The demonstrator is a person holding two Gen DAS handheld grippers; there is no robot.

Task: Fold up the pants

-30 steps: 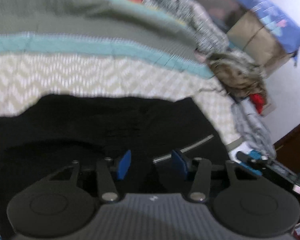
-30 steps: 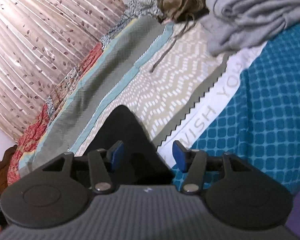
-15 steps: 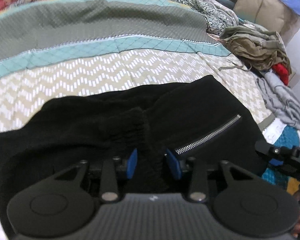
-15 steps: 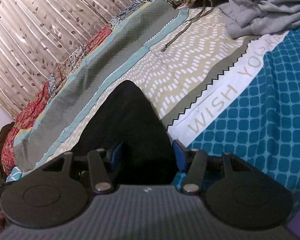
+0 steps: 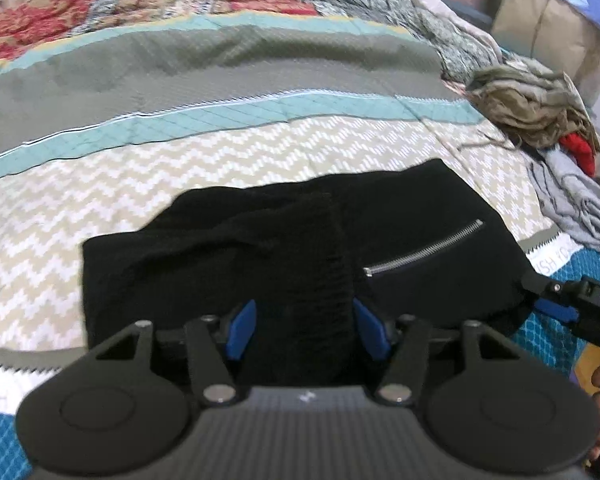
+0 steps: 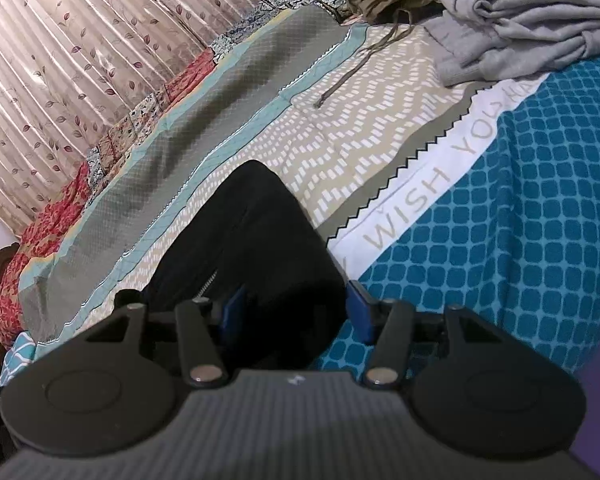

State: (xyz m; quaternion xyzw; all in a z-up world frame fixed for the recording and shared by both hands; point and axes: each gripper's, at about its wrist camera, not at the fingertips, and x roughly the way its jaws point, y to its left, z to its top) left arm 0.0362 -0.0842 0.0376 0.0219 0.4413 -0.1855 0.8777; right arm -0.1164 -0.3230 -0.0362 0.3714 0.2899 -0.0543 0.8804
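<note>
The black pants (image 5: 268,248) lie folded in a compact bundle on the patterned bedspread (image 5: 180,172), with a silver zipper (image 5: 422,248) on the right part. My left gripper (image 5: 306,330) is open, its blue fingers either side of a ribbed cuff at the bundle's near edge. In the right wrist view the pants (image 6: 252,236) show as a black wedge. My right gripper (image 6: 294,314) is open, its fingers either side of the bundle's near corner. The right gripper also shows in the left wrist view (image 5: 560,304) at the bundle's right edge.
A heap of olive and red clothes (image 5: 532,108) and grey garments (image 6: 520,20) lies at the far right of the bed. A teal checked cover (image 6: 500,220) spreads to the right. A pleated leaf-print curtain (image 6: 80,40) hangs behind the bed.
The left gripper closed somewhat half a second ago and has opened wide since. The view has pulled back from the pants, showing more of the bundle. The right gripper stayed open.
</note>
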